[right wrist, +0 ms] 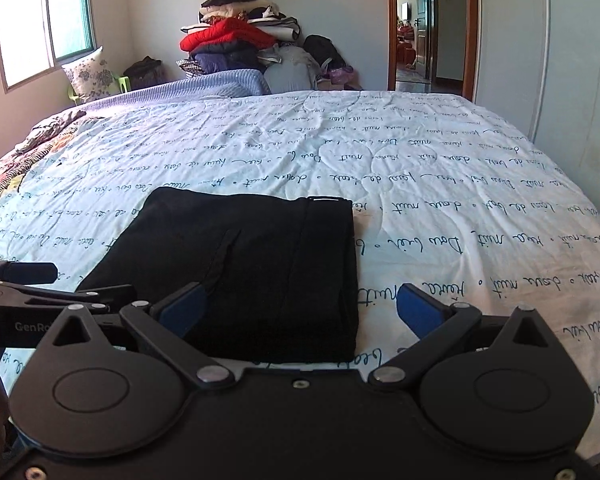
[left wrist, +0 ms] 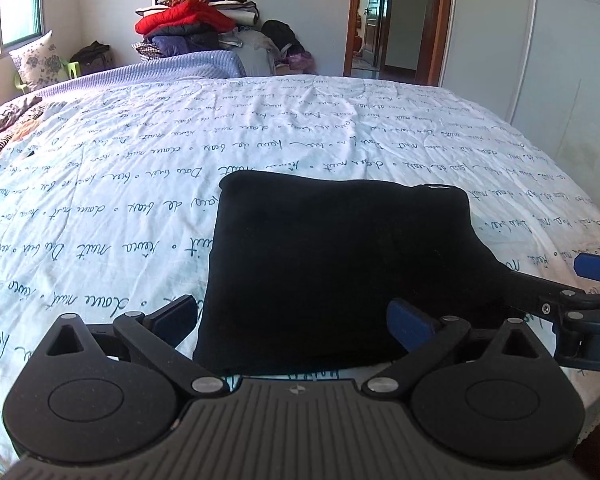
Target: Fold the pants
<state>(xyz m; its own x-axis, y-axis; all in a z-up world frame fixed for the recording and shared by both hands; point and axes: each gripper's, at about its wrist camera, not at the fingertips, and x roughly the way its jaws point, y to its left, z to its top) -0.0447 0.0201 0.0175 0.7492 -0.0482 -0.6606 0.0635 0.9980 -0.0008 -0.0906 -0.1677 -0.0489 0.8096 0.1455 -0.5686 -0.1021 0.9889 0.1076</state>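
Black pants (left wrist: 332,264) lie folded into a compact rectangle on the white bedspread (left wrist: 140,184) near its front edge; they also show in the right wrist view (right wrist: 252,272). My left gripper (left wrist: 292,320) is open, its fingers spread either side of the pants' near edge, holding nothing. My right gripper (right wrist: 300,312) is open over the pants' near right corner, holding nothing. The right gripper shows at the right of the left wrist view (left wrist: 556,284). The left gripper shows at the left of the right wrist view (right wrist: 60,280).
The white bedspread with script print covers the bed (right wrist: 420,168). A pile of clothes with a red jacket (right wrist: 228,36) stands beyond the far side. A patterned blanket (right wrist: 16,160) lies at the left edge. A wardrobe (right wrist: 572,60) stands on the right, beside an open doorway (right wrist: 416,28).
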